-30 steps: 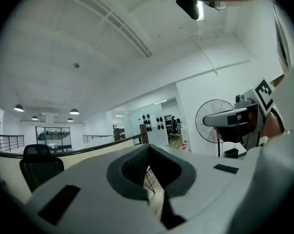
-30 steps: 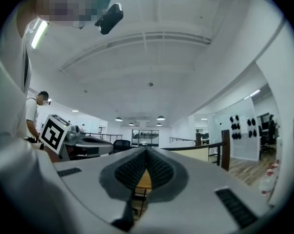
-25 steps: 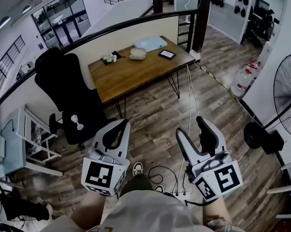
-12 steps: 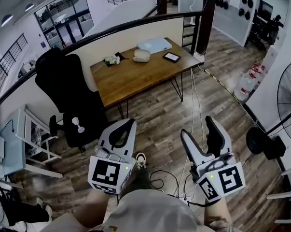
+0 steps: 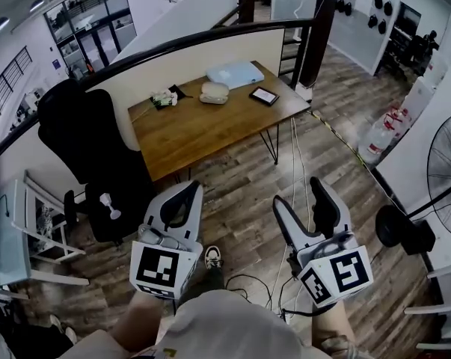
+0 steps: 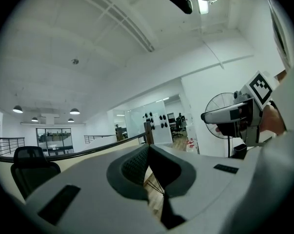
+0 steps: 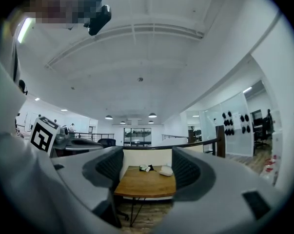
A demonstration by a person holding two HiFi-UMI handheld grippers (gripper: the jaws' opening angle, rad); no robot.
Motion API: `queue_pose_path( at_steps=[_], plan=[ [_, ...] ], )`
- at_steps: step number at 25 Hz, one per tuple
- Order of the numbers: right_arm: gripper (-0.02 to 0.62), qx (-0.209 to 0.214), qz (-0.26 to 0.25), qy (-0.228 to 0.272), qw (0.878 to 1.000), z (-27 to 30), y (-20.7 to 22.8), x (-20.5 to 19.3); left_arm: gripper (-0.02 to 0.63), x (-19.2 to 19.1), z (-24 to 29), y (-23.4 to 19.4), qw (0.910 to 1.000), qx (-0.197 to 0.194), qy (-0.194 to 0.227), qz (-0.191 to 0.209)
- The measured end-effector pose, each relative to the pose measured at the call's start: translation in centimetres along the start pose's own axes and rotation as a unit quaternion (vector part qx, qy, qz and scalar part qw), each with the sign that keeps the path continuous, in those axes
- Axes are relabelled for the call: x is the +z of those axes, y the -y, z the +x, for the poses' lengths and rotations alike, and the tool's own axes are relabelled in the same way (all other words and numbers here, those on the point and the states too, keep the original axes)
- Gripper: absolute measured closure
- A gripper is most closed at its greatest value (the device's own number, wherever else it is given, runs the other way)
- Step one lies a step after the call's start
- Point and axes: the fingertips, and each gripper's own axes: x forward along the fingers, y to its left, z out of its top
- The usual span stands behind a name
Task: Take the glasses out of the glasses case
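Ahead — glasses case [image 5: 214,92] lies beyond right hand-held gripper [image 5: 300,199].

Head view steeply down; gripper views level; right shares distant table [image 5: 203,129].

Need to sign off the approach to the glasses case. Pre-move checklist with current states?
1. Glasses case located: ok, on the far side of the wooden table.
2. Case lid open or closed: cannot tell, too small.
3. Case within reach: not ok, the table stands well ahead of both grippers.
4. Right gripper ready: ok, its jaws have just been opening and stand apart with nothing between them.
5. Left gripper ready: not ok, tips together, holding nothing.
6. Footing: not ok, cables trail over the floor from the table toward the feet.
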Motion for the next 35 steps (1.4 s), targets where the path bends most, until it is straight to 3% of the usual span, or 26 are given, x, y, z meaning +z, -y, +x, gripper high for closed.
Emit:
queue_pose_path(
  at_steps=[20,25,30,35],
  plan=[
    [0.276,0.032,-0.024,-0.042,0.998,26.3,-1.7,-0.9,0.603,-3.4,13.5,-21.0,0.9992,0.002,-0.013,-0.037],
    [0.276,0.032,-0.021,-0.049,0.998,29.3,-1.1,-1.3,0.603,-4.2,15.9,-23.2,0.9993,0.001,-0.018,-0.034],
    [0.278,0.03,0.006,-0.043,0.999,31.3,0.8,-2.5,0.603,-5.0,18.2,-23.8,0.9996,0.005,-0.029,0.001],
    [0.278,0.039,0.006,-0.048,0.998,34.7,3.3,-3.8,0.603,-6.2,21.8,-24.8,0.9992,0.009,-0.039,0.001]
  ],
)
